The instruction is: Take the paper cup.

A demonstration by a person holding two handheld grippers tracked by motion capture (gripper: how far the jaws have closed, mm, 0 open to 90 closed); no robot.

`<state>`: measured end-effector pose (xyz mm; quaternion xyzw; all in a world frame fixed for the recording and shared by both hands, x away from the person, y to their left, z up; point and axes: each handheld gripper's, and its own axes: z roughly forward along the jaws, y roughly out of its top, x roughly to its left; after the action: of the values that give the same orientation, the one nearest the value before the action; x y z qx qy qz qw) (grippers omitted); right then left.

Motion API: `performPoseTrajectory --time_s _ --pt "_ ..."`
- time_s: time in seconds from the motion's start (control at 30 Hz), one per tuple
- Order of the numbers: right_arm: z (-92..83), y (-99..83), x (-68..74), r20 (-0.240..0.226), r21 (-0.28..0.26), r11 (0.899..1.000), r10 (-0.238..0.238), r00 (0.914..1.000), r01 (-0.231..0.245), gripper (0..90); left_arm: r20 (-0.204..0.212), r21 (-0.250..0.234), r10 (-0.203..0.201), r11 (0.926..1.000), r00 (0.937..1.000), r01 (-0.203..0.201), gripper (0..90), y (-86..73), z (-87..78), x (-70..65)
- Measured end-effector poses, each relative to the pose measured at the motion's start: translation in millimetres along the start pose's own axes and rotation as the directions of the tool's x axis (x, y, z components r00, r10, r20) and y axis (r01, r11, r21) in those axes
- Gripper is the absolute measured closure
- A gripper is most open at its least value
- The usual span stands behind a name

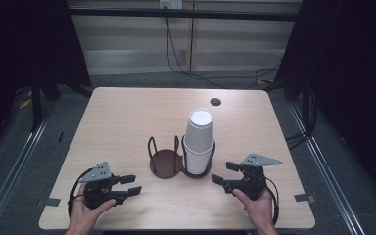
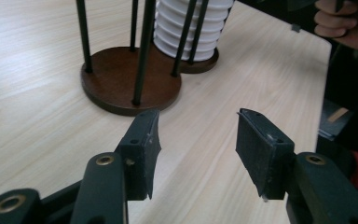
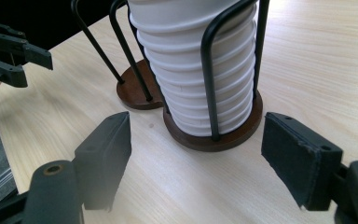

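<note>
A tall stack of white paper cups [image 1: 199, 139] [image 2: 209, 32] [image 3: 186, 70] stands in the right ring of a black wire holder with two round brown bases. The holder's left base [image 1: 165, 162] [image 2: 121, 79] [image 3: 135, 91] has nothing on it. My left gripper [image 1: 133, 184] [image 2: 196, 121] rests low at the table's front left, aimed at the holder, its jaws apart with only bare wood between them. My right gripper [image 1: 222, 172] [image 3: 196, 126] sits at the front right, just short of the cup stack, open wide and holding nothing.
The light wooden table [image 1: 127, 112] has a small dark cable hole [image 1: 215, 102] near its far edge. Black frame posts and dark curtains flank the table, and cables [image 1: 210, 76] trail over the floor behind it. In the right gripper view the left gripper [image 3: 14, 56] shows at far left.
</note>
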<state>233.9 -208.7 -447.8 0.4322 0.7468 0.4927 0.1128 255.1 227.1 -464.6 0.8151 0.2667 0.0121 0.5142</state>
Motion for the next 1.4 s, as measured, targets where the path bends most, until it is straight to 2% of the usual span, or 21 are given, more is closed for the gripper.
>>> performPoseTrajectory --time_s 0.13,0.2,0.27,0.37,0.43,0.6,0.67,0.83,1.0,1.13,1.4 --pt "-2.1 4.6 1.5 -0.018 -0.004 1.000 -0.006 0.9998 0.005 22.4 0.010 -0.011 -0.001 0.9999 0.9999 0.002 47.6 1.0 -0.5 0.3" --pt "-3.7 7.6 2.0 -0.027 -0.007 1.000 -0.001 0.9996 0.001 22.1 0.007 -0.020 -0.013 0.9997 0.9999 0.013 46.2 1.2 -1.3 0.4" --pt "-5.6 10.8 3.4 -0.034 -0.010 1.000 -0.017 0.9993 0.017 22.1 0.014 -0.020 -0.028 0.9994 0.9995 0.028 45.5 1.1 -1.3 0.9" --pt "-6.6 12.8 3.3 -0.045 -0.009 1.000 -0.020 0.9988 0.020 21.9 0.006 -0.005 -0.006 1.0000 1.0000 0.006 45.3 1.2 -0.7 0.2" --pt "-6.1 13.6 3.7 -0.046 -0.003 1.000 -0.021 0.9987 0.021 21.1 0.019 -0.006 -0.005 1.0000 0.9998 0.005 45.0 1.6 -0.1 -1.2" --pt "-6.6 20.8 5.7 -0.062 -0.001 0.999 -0.038 0.9974 0.038 20.2 -0.003 0.035 0.004 0.9994 1.0000 -0.004 33.7 2.3 0.8 -6.5" --pt "-7.6 24.4 6.0 -0.064 -0.004 0.999 -0.040 0.9972 0.040 19.6 0.002 0.039 -0.009 0.9992 1.0000 0.009 27.6 1.4 0.5 -6.9" --pt "-9.4 33.4 6.6 -0.084 -0.002 0.999 -0.051 0.9951 0.051 16.7 -0.033 0.045 -0.003 0.9990 0.9995 0.004 23.1 0.1 1.6 -7.9" --pt "-10.4 43.8 7.0 -0.096 0.003 0.998 -0.059 0.9936 0.060 14.8 -0.018 0.052 -0.015 0.9985 0.9997 0.016 16.7 -0.6 2.3 -7.5" --pt "-10.3 49.3 6.9 -0.104 0.002 0.998 -0.064 0.9925 0.065 14.9 0.005 0.053 -0.020 0.9984 0.9998 0.020 16.1 -0.9 2.0 -6.5" --pt "-14.0 63.8 5.7 -0.109 -0.011 0.997 -0.072 0.9914 0.071 14.8 -0.007 0.061 -0.020 0.9980 0.9998 0.021 16.1 -1.0 2.8 -6.4"
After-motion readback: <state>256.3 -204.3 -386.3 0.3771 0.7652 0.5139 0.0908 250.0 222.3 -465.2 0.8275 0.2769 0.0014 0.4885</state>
